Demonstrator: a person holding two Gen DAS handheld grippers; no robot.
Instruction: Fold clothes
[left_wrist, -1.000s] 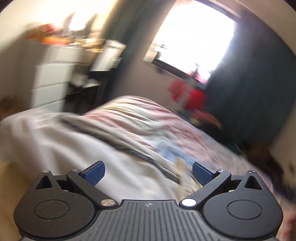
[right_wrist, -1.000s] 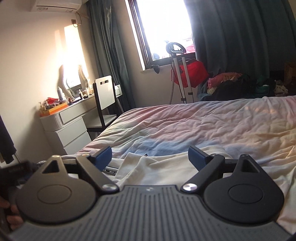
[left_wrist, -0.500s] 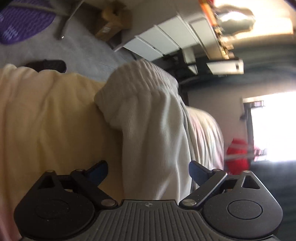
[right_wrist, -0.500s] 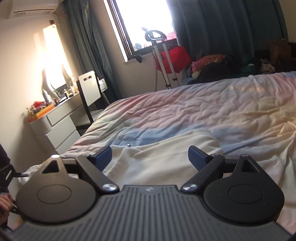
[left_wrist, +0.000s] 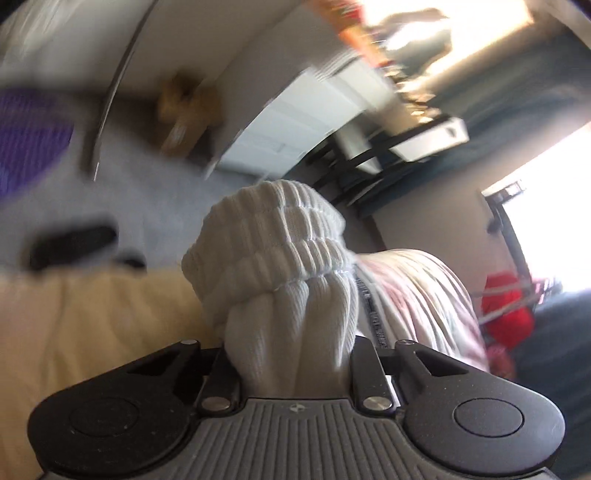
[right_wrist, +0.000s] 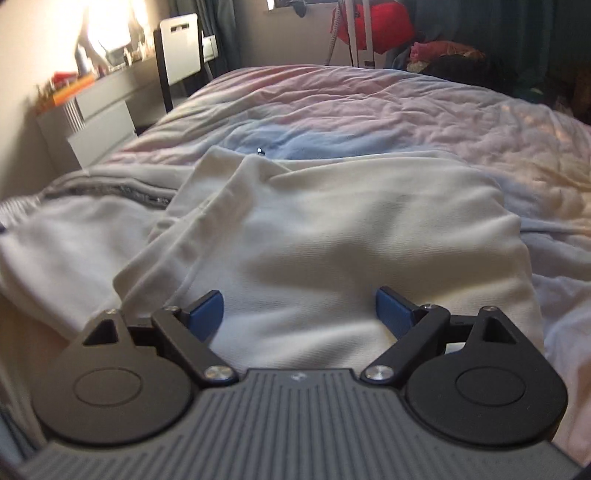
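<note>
Plainly, no brand or label is reading clearly; a dark strip with pale lettering (left_wrist: 373, 317) is running along the garment at about 2 o'clock of the left gripper, but its writing is too blurred to make out; a small emblem is sitting on each gripper's grey ribbed body, too tiny to name.

Left gripper (left_wrist: 290, 360) is clamping down on the ribbed cuff (left_wrist: 269, 251) of a white sweatshirt sleeve; its jaws are standing drawn in close, with the bunched cloth filling the gap between them; the cuff is rising toward 12 o'clock from the fingers, its stitched band folding over at the top; the pads themselves are hiding behind the fabric; cream bedding (left_wrist: 92, 325) is lying at 9 o'clock, and a white drawer unit (left_wrist: 295, 122) is showing smeared at 12 o'clock.

Right gripper (right_wrist: 299, 312) is holding its jaws wide apart, gripping nothing; its blue fingertips (right_wrist: 205, 310) are hovering over the body of the white sweatshirt (right_wrist: 332, 229), though whether they are touching the cloth I cannot tell; the garment is spreading from between the fingers toward 12 o'clock, lying rumpled on the pink and blue duvet (right_wrist: 369, 107); a white-backed chair (right_wrist: 181, 44) is standing at 11 o'clock, and a red bag (right_wrist: 380, 22) at 1 o'clock.
</note>
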